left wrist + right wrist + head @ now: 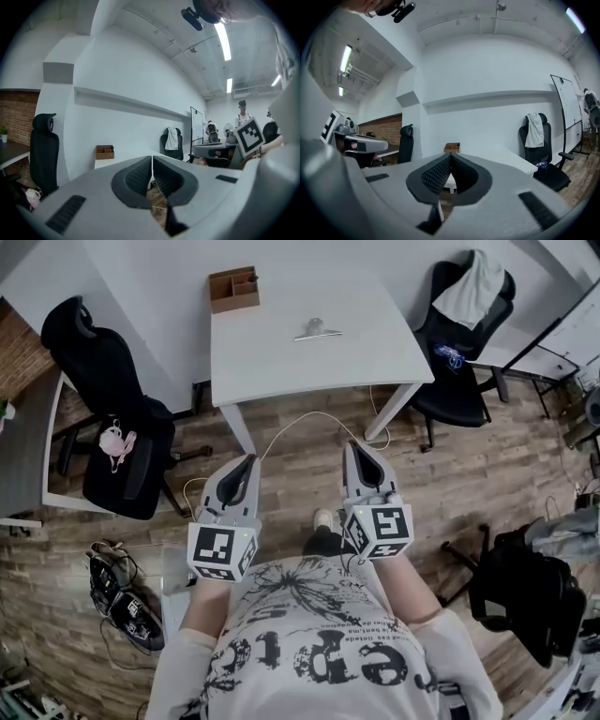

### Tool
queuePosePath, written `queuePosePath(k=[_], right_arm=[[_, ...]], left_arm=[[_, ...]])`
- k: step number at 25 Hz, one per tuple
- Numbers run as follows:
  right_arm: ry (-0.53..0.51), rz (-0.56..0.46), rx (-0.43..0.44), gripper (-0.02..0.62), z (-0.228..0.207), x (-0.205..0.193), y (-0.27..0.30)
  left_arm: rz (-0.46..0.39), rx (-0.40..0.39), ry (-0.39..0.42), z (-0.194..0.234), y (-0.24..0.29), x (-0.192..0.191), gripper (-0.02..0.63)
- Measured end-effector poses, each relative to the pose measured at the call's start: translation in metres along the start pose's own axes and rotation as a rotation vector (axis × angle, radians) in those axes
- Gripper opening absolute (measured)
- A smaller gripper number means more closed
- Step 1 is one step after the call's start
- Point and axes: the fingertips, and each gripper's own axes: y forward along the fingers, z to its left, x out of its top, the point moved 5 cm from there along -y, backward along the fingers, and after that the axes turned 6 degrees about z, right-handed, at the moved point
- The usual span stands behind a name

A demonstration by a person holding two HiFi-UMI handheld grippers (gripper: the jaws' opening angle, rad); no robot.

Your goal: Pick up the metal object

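A silvery metal clip [317, 330] lies on the white table [375, 352], toward its far side. Both grippers hang over the wooden floor on the near side of the table, well short of the clip. My left gripper [250, 461] is shut with nothing between its jaws; its tips meet in the left gripper view [152, 159]. My right gripper [353, 445] is likewise shut and empty, tips touching in the right gripper view [450, 157]. The clip itself does not show in either gripper view.
A wooden organiser box [233, 289] stands at the table's far left corner. Black office chairs flank the table: one on the left [112, 418], one on the right with a white cloth over it [464, 315]. Cables and gear [127, 601] lie on the floor at left.
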Motion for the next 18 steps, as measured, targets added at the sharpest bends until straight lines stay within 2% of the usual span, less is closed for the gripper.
queuePosePath(k=[5, 10, 13, 18], right_arm=[[-0.017, 0.031, 0.071, -0.008, -0.072, 0.021, 0.056], [-0.046, 0.065, 0.118, -0.008, -0.124, 0.030, 0.107], [-0.039, 0.084, 0.124, -0.008, -0.146, 0.034, 0.138], [-0.032, 0.123, 0.142, -0.008, -0.164, 0.033, 0.198]], left_arm=[[-0.014, 0.055, -0.017, -0.012, 0.084, 0.027, 0.011], [-0.010, 0.091, -0.024, -0.015, 0.150, 0.043, 0.011], [0.005, 0.098, -0.015, -0.007, 0.183, 0.050, 0.011], [0.037, 0.122, -0.047, 0.029, 0.234, 0.049, 0.011]])
